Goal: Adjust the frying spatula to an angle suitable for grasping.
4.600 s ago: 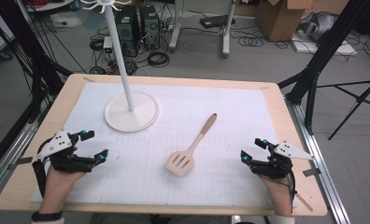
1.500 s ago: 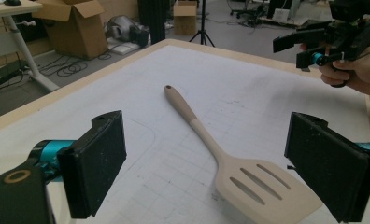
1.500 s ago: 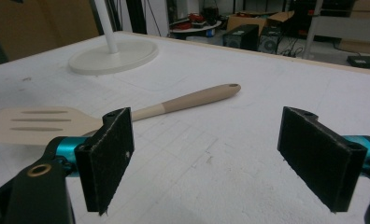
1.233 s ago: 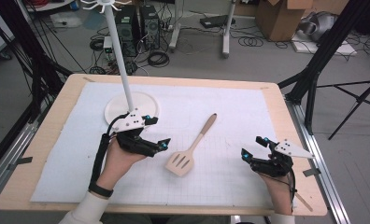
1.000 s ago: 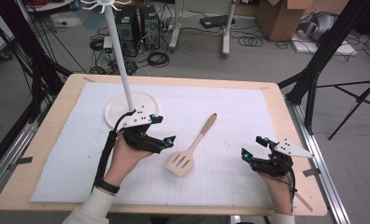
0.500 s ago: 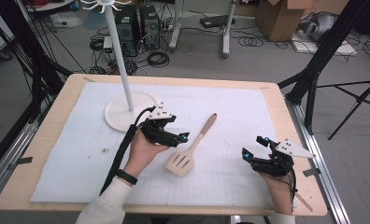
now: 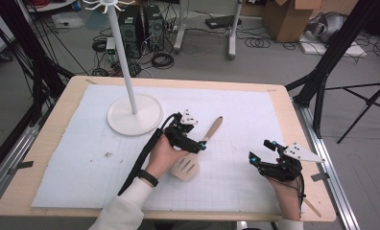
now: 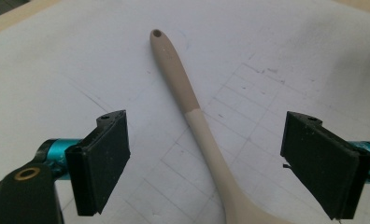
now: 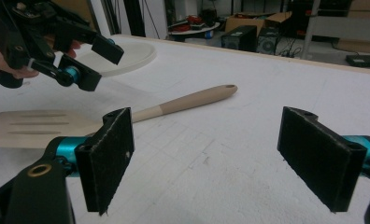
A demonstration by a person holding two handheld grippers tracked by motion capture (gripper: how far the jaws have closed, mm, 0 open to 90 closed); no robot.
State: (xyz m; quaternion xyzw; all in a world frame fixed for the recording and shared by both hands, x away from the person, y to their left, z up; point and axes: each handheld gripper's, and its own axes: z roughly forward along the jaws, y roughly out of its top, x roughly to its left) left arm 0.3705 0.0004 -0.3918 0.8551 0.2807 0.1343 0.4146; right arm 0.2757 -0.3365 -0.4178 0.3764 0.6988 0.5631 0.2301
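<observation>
white matting covers the surface (image 7: pixel 82 158); your left gripper (image 7: pixel 197 143) has swung in from the edge, fingers open astride the wooden spatula (image 8: pixel 192 109) at centre. right gripper (image 7: pixel 260 160) idles open. a grasp looks imminent.

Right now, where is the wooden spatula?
In the high view the wooden spatula lies flat mid-table on the white mat, right of the stand's round base, under the open left gripper.

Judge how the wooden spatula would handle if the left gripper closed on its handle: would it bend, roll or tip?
The spatula looks like solid wood, so probably stiff and light. Its rounded, tapering handle might slip between the open left gripper. The flat slotted blade should stop it rolling, though it may dip.
</observation>
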